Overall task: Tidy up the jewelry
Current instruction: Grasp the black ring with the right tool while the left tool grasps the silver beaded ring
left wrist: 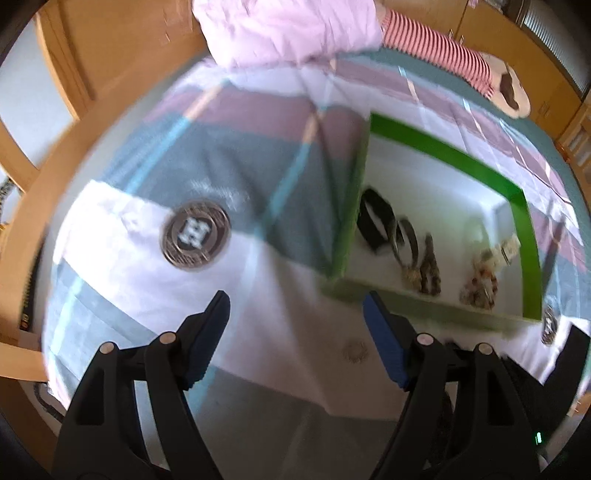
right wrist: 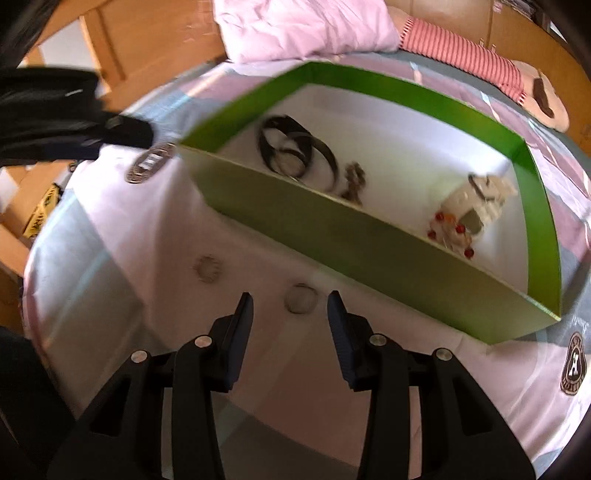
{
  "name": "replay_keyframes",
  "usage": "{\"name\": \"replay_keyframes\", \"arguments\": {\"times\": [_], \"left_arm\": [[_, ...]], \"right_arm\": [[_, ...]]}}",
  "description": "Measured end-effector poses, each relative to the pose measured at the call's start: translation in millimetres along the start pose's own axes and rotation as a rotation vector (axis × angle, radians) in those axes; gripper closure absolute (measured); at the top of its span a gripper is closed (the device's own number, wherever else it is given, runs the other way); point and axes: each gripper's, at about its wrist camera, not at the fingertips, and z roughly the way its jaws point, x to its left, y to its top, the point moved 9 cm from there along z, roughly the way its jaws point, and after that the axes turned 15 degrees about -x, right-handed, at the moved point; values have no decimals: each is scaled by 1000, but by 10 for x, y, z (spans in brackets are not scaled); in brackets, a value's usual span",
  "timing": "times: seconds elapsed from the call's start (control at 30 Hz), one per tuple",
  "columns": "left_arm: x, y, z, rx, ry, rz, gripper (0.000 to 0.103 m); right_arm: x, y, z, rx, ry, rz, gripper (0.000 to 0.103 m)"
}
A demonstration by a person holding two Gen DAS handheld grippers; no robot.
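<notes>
A green box [left wrist: 454, 157] [right wrist: 332, 229] with a white inside lies on a checked bedsheet. It holds black bangles [left wrist: 375, 221] [right wrist: 284, 147], a brown chain [left wrist: 430, 269] [right wrist: 352, 182] and pale beaded pieces [left wrist: 482, 280] [right wrist: 476, 206]. A thin ring-shaped bracelet [right wrist: 301, 299] lies on the sheet just ahead of my open, empty right gripper [right wrist: 291, 308]. A second small beaded ring [right wrist: 208, 268] [left wrist: 355, 350] lies to its left. My left gripper [left wrist: 295, 314] is open and empty over the sheet, left of the box.
A round dark badge print [left wrist: 195, 236] [right wrist: 149, 166] marks the sheet. A pink pillow [left wrist: 288, 29] and a striped soft toy [left wrist: 443, 51] lie at the far end. Wooden furniture [left wrist: 110, 48] surrounds the bed. The left gripper's dark body [right wrist: 55, 114] shows in the right wrist view.
</notes>
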Motion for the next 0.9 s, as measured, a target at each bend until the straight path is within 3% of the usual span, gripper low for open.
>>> {"name": "replay_keyframes", "arguments": {"times": [0.17, 0.23, 0.27, 0.3, 0.5, 0.63, 0.83, 0.9], "left_arm": [[-176, -339, 178, 134, -69, 38, 27], [-239, -431, 221, 164, -86, 52, 27], [-264, -463, 241, 173, -91, 58, 27], [-295, -497, 259, 181, -94, 65, 26], [-403, -668, 410, 210, -51, 130, 25], [-484, -783, 519, 199, 4, 226, 25], [-584, -858, 621, 188, 2, 255, 39], [-617, -852, 613, 177, -11, 261, 51]], "right_arm": [[-16, -33, 106, -17, -39, -21, 61], [-4, -50, 104, -30, -50, -39, 70], [8, -64, 98, -26, -46, -44, 83], [15, -62, 87, -22, -44, -46, 83], [-119, -95, 20, 29, -77, -32, 83], [-164, -105, 19, 47, -88, -22, 83], [-181, -178, -31, 64, -91, -23, 83], [-224, -245, -96, 62, -100, -13, 83]]}}
